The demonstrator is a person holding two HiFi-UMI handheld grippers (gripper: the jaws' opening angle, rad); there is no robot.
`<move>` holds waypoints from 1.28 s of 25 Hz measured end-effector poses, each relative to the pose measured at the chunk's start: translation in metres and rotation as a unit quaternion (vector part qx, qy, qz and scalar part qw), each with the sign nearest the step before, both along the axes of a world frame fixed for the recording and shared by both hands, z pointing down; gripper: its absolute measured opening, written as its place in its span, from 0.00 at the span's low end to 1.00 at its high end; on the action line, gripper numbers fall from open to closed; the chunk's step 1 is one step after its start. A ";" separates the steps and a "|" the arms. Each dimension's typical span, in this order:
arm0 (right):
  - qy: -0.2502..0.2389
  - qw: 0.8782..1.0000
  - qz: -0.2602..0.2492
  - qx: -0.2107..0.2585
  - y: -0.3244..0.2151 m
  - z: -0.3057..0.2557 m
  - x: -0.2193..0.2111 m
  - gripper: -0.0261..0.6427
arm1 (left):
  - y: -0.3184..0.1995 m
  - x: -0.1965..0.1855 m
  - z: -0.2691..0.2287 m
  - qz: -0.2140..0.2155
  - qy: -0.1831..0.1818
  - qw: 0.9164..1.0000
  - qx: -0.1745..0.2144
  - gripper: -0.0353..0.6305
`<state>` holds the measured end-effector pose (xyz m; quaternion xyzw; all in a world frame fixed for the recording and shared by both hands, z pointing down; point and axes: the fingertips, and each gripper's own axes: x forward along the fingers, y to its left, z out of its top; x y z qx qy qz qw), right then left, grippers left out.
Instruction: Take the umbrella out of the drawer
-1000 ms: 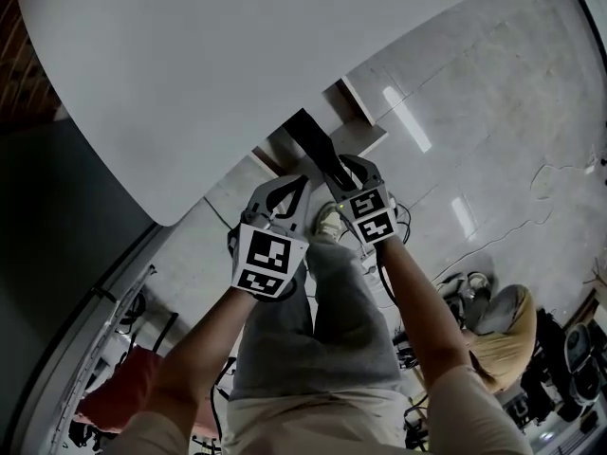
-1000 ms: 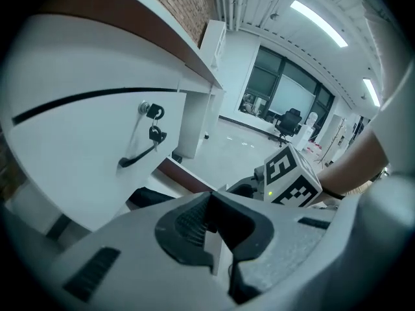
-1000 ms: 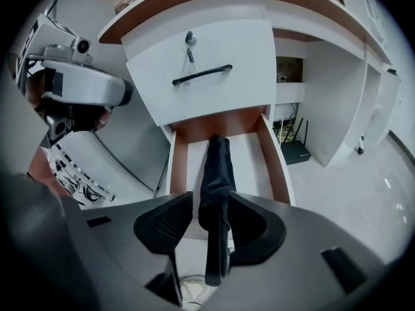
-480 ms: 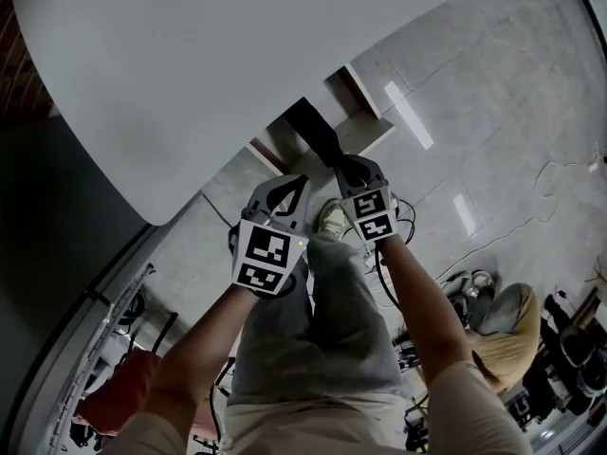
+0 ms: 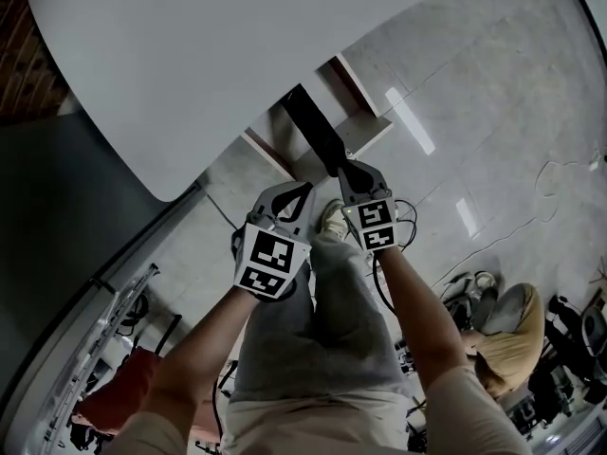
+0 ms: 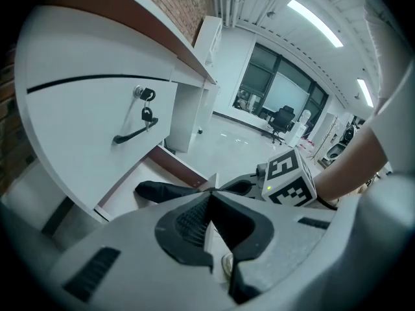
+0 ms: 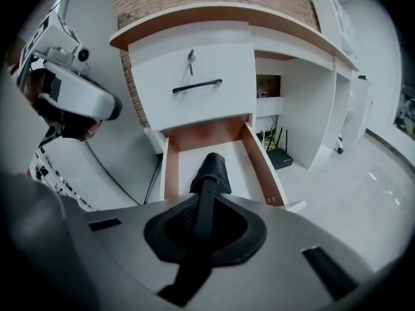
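A black folded umbrella lies lengthwise in the open lower drawer under the white desk. My right gripper grips its near end; the jaws have just been closing and now press on it. In the right gripper view the umbrella runs from between the jaws out over the drawer's white floor. My left gripper hovers just left of the right one, its tips together with nothing between them. In the left gripper view the umbrella lies in the drawer beyond the left gripper.
Above the open drawer sits a closed drawer front with a dark handle and a key hanging in its lock. The white desktop overhangs both. Cables and a router lie under the desk to the right. More cables trail over the tiled floor.
The right gripper's jaws have closed onto the umbrella's near end. Both grippers have shifted slightly, the left one drawing nearer to the drawer.
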<state>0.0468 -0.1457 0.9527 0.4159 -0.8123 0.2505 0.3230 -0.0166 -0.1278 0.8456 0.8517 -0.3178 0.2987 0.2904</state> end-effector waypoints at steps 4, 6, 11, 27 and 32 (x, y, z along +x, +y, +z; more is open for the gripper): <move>0.008 0.999 0.027 -0.032 0.007 -0.014 0.015 0.07 | 0.003 -0.004 -0.020 0.005 -0.003 1.000 0.006 0.06; 0.017 0.998 0.038 -0.047 0.015 -0.020 0.022 0.07 | 0.003 -0.007 -0.032 0.004 -0.004 1.000 0.010 0.06; 0.026 0.997 0.058 -0.043 0.032 -0.061 0.038 0.07 | 0.007 -0.010 -0.067 0.006 -0.009 1.000 0.022 0.06; -0.012 0.983 0.175 0.049 0.036 -0.327 0.083 0.07 | 0.008 0.006 -0.260 0.025 0.009 0.995 0.099 0.06; -0.038 0.973 0.209 0.095 0.033 -0.417 0.095 0.07 | 0.007 0.016 -0.327 0.022 0.029 0.991 0.129 0.06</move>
